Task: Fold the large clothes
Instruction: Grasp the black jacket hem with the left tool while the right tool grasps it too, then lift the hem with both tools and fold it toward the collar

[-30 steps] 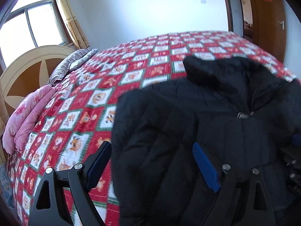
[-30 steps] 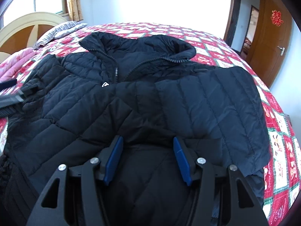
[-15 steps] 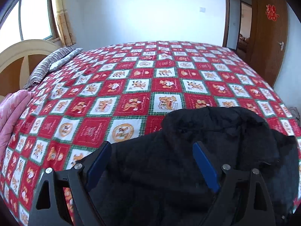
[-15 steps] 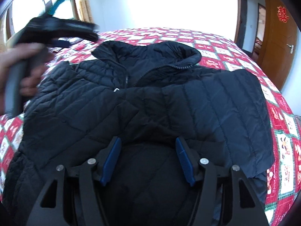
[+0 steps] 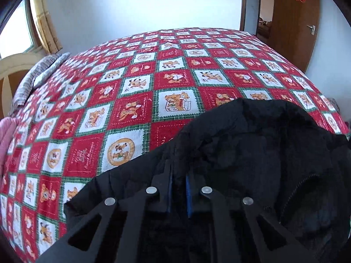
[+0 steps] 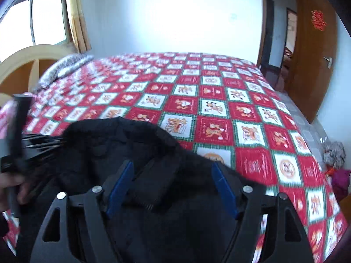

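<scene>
Fingers of the left gripper [image 5: 178, 186] have just closed and now pinch a ridge of the black jacket [image 5: 252, 153] near its collar, with only a thin fold of fabric between the blue pads. From the left wrist view the jacket lies at the near edge of the bed [image 5: 131, 87], collar pointing away across the red patterned bedspread. To do this step well, I judge the pinch should take both layers of the padded cloth (a shallow bite on slippery quilting could slide out) and the lift should stay low and even. This gripper tilts steeply down toward the cloth.

From the right wrist view, the right gripper [image 6: 173, 186] has 2 fingers standing wide, having just been opening; jacket cloth and what looks like a ribbed edge lie below and between them, but the pads press on nothing. It hangs above the garment, angled down toward the bed. At the left edge the person's hand [image 6: 13, 186] grips the handle of the left gripper, its fingers reaching into the jacket's collar side. I judge the right should find a matching point on the far shoulder before both move together.
</scene>
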A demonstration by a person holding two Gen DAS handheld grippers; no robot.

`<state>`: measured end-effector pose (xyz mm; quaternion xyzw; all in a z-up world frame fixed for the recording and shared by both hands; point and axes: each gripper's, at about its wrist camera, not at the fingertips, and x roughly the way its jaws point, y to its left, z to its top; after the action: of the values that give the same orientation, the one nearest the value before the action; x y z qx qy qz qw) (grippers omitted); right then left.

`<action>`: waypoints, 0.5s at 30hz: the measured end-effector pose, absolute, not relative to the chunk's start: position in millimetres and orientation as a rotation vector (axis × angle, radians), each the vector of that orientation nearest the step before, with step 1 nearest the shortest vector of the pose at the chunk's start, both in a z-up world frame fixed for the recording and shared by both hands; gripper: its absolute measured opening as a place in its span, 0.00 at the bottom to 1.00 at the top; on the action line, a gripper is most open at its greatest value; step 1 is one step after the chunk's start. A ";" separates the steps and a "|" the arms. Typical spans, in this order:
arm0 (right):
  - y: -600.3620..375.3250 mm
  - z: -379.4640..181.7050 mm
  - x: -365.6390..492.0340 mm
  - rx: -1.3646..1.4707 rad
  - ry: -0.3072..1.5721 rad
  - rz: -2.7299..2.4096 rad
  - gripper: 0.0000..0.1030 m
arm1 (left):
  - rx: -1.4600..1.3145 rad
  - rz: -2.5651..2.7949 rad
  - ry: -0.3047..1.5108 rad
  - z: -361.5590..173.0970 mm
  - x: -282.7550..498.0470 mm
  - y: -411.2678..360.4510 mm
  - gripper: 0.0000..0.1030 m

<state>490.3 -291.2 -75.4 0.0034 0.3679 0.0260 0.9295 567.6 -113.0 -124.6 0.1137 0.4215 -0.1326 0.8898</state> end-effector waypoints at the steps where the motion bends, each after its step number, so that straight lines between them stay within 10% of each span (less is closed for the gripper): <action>1: -291.9 -79.2 505.7 -0.021 0.774 0.053 0.74 | 0.246 -0.283 0.865 -121.7 563.3 -112.1 0.08; 9: -286.5 -114.1 566.5 -0.131 0.881 0.166 0.74 | 0.285 -0.320 0.854 -122.2 550.2 -100.5 0.08; 15: -266.7 -124.1 566.3 -0.285 0.898 0.218 0.15 | 0.268 -0.329 0.863 -127.6 549.2 -93.7 0.07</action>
<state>566.3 -266.7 -124.1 -0.1370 0.4317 0.1047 0.8854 549.2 -93.7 -127.6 0.1290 0.4150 -0.1584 0.8866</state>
